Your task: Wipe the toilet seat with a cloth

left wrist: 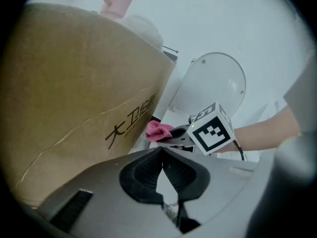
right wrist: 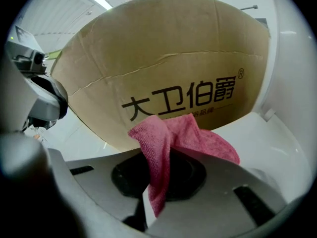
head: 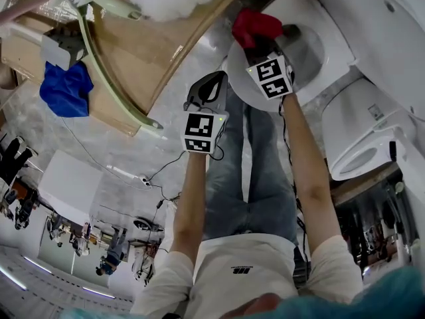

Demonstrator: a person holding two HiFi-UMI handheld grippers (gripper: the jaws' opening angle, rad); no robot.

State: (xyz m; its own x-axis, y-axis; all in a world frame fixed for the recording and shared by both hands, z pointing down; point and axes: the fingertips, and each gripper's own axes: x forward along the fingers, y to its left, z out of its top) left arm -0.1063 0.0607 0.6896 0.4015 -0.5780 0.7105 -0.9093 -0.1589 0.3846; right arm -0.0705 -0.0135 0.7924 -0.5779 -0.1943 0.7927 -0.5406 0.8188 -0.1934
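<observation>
At the far left a blue cloth (head: 65, 90) is seen lying against a large cardboard box (head: 133, 52), whose side is printed with dark characters. Just right of the box the left gripper (head: 214, 80) is held in the air, apart from the toilet. Its jaws are brought together and nothing is caught between them. Further right the right gripper (head: 260, 42) is reached out to the toilet. Its jaws are clamped on a red cloth (head: 255, 25), which is bunched at the tips, with one fold hanging down between them. The cloth is held at the left edge of the toilet seat (head: 330, 45); whether it is pressed onto the seat cannot be told. The lid (left wrist: 213, 83) is stood up behind. At the far right a second toilet (head: 358, 138) is seen.
</observation>
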